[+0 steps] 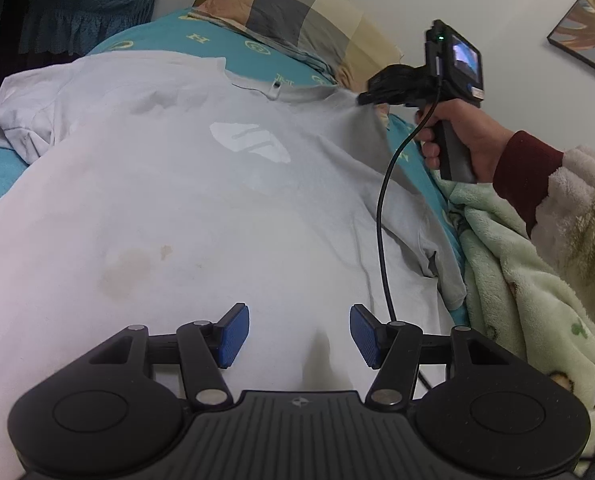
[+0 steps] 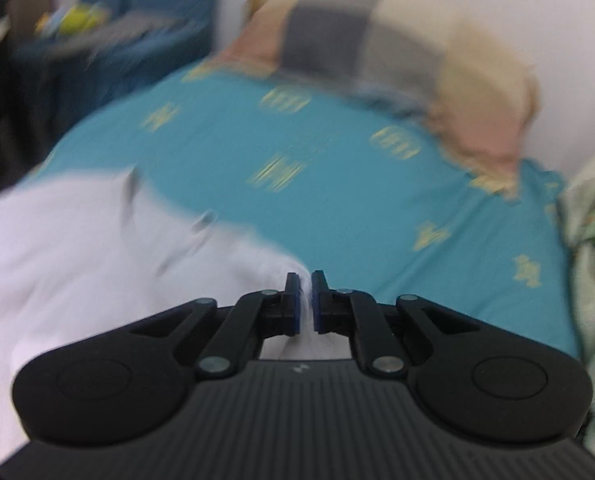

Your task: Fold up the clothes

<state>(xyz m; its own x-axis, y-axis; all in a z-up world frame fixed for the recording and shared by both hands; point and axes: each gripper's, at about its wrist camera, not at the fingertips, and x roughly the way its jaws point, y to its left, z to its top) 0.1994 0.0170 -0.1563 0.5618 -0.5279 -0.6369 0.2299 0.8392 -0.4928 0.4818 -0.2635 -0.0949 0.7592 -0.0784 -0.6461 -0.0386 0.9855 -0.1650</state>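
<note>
Right gripper (image 2: pixel 305 292) pinches the white T-shirt (image 1: pixel 201 200) shoulder; left gripper (image 1: pixel 299 334) hovers wide open, holding nothing. Keep the pinch firm and the edge taut over the bed (image 2: pixel 337 200).

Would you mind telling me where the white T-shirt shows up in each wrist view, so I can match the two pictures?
Left wrist: the T-shirt fills the centre, spread on the bed, its right shoulder pinched by the right claw.
Right wrist: it lies lower left, blurred, one edge running into the shut claw.
Shared landmark: the checked pillow at the top.
</note>
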